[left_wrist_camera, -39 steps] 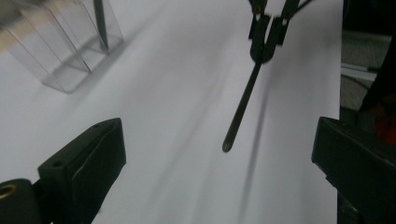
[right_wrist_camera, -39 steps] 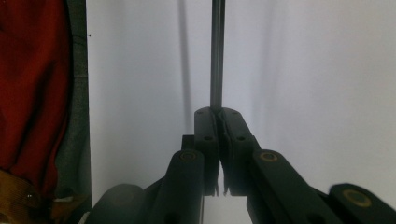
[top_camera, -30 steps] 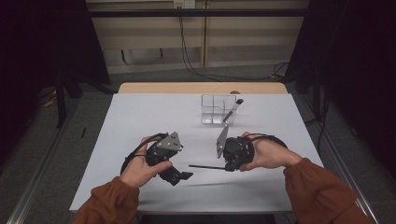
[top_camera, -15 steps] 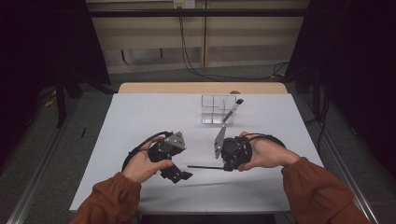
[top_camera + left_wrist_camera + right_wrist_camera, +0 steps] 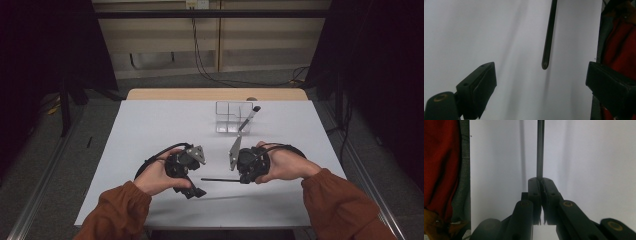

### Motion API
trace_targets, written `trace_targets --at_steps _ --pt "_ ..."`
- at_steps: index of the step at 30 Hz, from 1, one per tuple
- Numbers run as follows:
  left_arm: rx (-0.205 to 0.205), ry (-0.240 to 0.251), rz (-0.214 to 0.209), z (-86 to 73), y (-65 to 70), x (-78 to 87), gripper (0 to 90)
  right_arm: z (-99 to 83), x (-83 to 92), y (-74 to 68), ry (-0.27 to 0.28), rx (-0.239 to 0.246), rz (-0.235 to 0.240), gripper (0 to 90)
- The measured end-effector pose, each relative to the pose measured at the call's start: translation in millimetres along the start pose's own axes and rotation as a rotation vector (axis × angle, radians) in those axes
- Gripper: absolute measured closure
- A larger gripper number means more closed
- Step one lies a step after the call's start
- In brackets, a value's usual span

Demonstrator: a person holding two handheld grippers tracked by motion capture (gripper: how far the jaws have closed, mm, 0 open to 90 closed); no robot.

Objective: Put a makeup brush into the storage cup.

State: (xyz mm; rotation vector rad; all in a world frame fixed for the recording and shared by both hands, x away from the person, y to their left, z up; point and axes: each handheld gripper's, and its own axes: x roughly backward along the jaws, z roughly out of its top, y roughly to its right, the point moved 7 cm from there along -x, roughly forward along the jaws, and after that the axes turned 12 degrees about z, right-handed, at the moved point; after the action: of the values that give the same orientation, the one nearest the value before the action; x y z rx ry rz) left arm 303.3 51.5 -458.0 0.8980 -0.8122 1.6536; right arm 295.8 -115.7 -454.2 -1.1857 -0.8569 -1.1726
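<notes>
The right gripper (image 5: 240, 176) clamps a thin black rod (image 5: 220, 179) above the table (image 5: 150, 125) – position unchanged. The left gripper (image 5: 196, 191) (jaws wide, empty, just been closing slightly) has shifted toward the rod's free end.

Right gripper (image 5: 243, 171), fingers clamped on a thin black rod (image 5: 220, 180) pointing toward 9 o'clock; left gripper (image 5: 192, 187) nearby; clear box (image 5: 231, 119) at 12 o'clock on counter (image 5: 150, 130).

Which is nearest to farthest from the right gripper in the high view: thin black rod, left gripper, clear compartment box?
1. Thin black rod: clamped in the right gripper, pointing toward the person's left.
2. Left gripper: just past the rod's free end, jaws spread wide and lately closing a little, rod tip between them untouched.
3. Clear compartment box: at the table's far side.
</notes>
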Motion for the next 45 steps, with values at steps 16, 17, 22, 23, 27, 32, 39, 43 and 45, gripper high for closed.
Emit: trace_targets --at_steps 16,17,22,23,27,32,39,43,45 --pt "0.039 -0.062 0.004 -0.8 -6.9 -0.8 33.3 1.6 -1.3 1.3 0.004 0.000 0.001 86.0" --pt "0.043 -0.063 0.003 -0.8 -7.8 -1.7 35.9 1.7 -1.6 1.4 0.004 0.001 0.001 86.0" --pt "0.017 -0.055 -0.023 1.4 -4.6 -3.3 48.6 2.2 -2.0 2.2 0.000 0.007 0.001 85.9" --pt "0.009 -0.055 -0.028 2.1 -3.3 -4.3 51.5 2.6 -2.3 2.3 0.003 0.009 0.001 85.9" --pt "0.006 -0.047 -0.021 5.3 -3.3 -5.4 56.3 3.1 -3.1 1.3 -0.002 0.001 0.004 85.9" --pt "0.011 -0.048 -0.031 8.9 -0.7 -5.0 64.3 4.9 -3.7 1.0 0.003 0.017 0.001 85.9" --pt "-0.002 -0.050 -0.031 17.2 -0.9 -9.1 65.6 7.0 -2.8 1.0 0.008 0.031 0.001 86.0" --pt "-0.016 -0.046 -0.039 19.9 1.4 -11.4 68.9 6.4 -2.7 0.3 0.004 0.029 0.002 85.9" --pt "-0.016 -0.044 -0.041 20.3 2.1 -12.7 71.7 5.6 -2.5 0.8 0.003 0.028 0.004 85.9"
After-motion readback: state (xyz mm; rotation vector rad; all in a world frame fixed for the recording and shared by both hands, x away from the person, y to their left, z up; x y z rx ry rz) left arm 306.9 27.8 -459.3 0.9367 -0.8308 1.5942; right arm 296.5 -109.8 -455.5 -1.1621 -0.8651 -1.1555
